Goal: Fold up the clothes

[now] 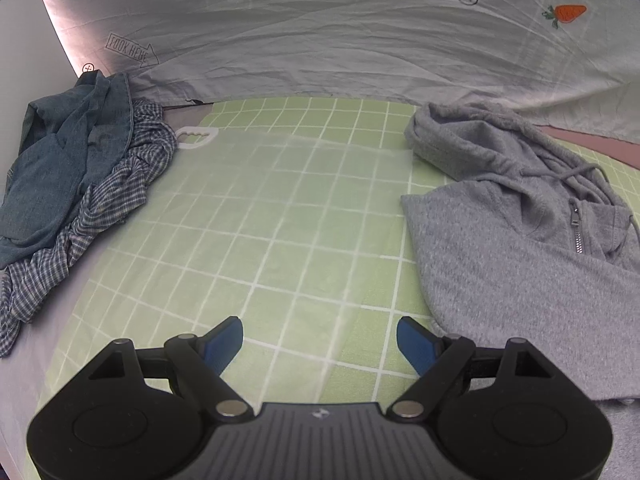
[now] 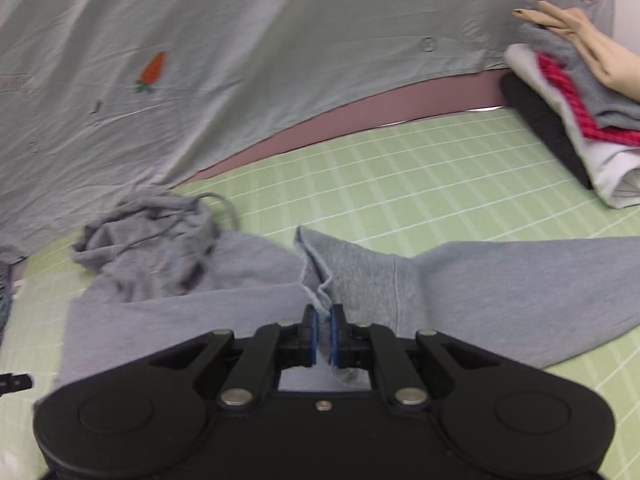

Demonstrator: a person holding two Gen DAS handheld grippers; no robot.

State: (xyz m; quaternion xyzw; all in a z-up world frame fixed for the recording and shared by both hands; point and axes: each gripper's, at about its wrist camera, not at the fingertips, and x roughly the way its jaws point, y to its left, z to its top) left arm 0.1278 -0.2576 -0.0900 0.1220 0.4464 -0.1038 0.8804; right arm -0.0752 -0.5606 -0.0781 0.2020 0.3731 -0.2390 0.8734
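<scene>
A grey zip hoodie (image 1: 520, 248) lies spread on the green checked mat (image 1: 280, 208), its hood bunched at the far end. My left gripper (image 1: 320, 344) hovers open over bare mat, just left of the hoodie's edge, nothing between its blue pads. In the right wrist view the same grey hoodie (image 2: 500, 276) stretches across the mat (image 2: 420, 184), hood (image 2: 148, 240) at left. My right gripper (image 2: 323, 334) is shut on a pinched fold of the hoodie's fabric edge, which rises between its pads.
A heap of denim and checked shirts (image 1: 76, 184) lies at the mat's left. A grey sheet with carrot prints (image 1: 320, 40) hangs behind. At the far right a person's hand (image 2: 580, 44) rests on a stack of folded clothes (image 2: 580, 128).
</scene>
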